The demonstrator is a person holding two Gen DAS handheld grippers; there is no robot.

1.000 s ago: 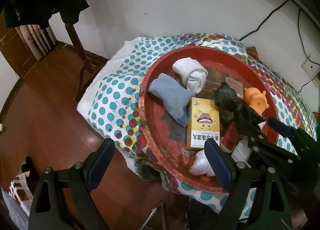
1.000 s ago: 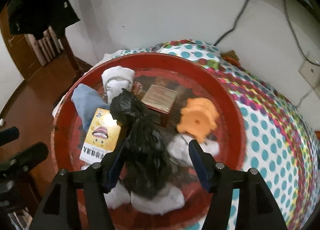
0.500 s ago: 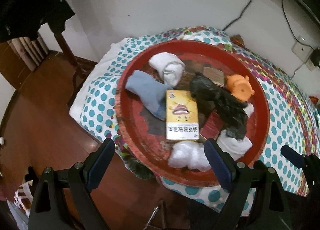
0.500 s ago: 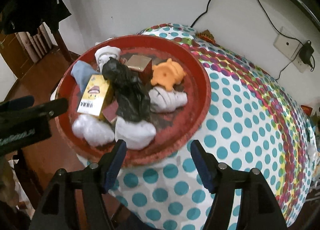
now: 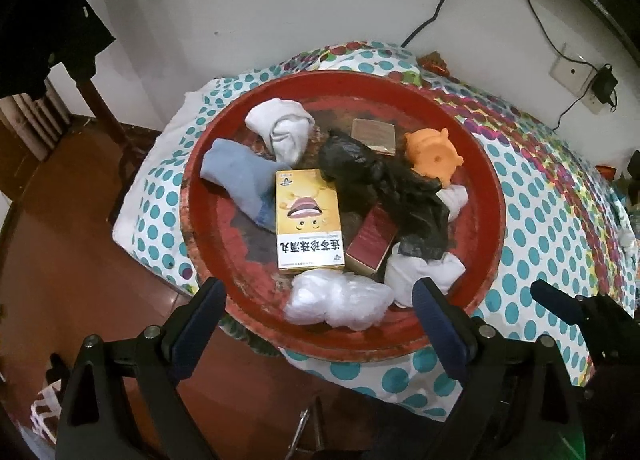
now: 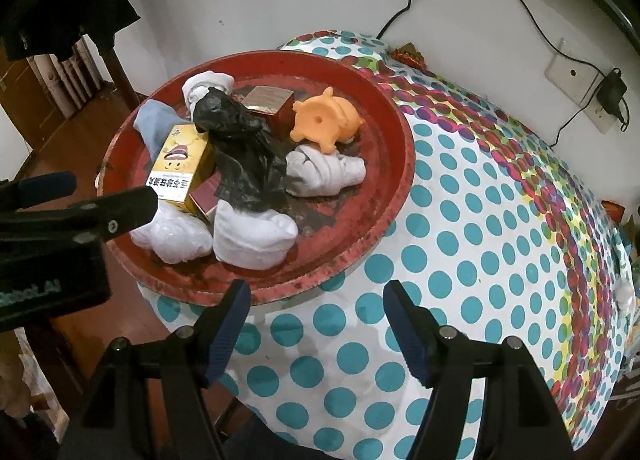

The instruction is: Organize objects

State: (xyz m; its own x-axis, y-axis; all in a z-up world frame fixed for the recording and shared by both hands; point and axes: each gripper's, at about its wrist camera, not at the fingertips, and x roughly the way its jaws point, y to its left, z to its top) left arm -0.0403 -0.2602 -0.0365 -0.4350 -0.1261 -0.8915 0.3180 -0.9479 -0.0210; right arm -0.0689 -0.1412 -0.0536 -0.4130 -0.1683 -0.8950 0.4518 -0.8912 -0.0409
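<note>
A round red tray point(image 5: 486, 196) is seen on a table covered with a dotted cloth point(image 6: 500, 244). Near the tray's middle a yellow box point(image 5: 308, 226) lies flat; a cartoon mouth is printed on it, with a line of Chinese characters on its white band, too distorted to be read with certainty. A crumpled black bag point(image 5: 384, 188) is draped beside the box, over a red box point(image 5: 370, 244). An orange pig toy point(image 5: 434, 154) sits at the far side, next to a gold-topped box point(image 5: 374, 134). A blue sock point(image 5: 238, 176) touches the yellow box's far left corner, and a white sock point(image 5: 282, 128) lies behind it. At the near rim a clear plastic wad point(image 5: 338, 300) and another white sock point(image 5: 424, 272) are found.

The left gripper point(image 5: 318, 312) is held above the tray's near edge, jaws spread, nothing between them. The right gripper point(image 6: 316, 310) is held over the cloth just beside the tray, jaws likewise spread and empty. Partial lettering ending in "AI" is seen on the left gripper's body in the right wrist view.
</note>
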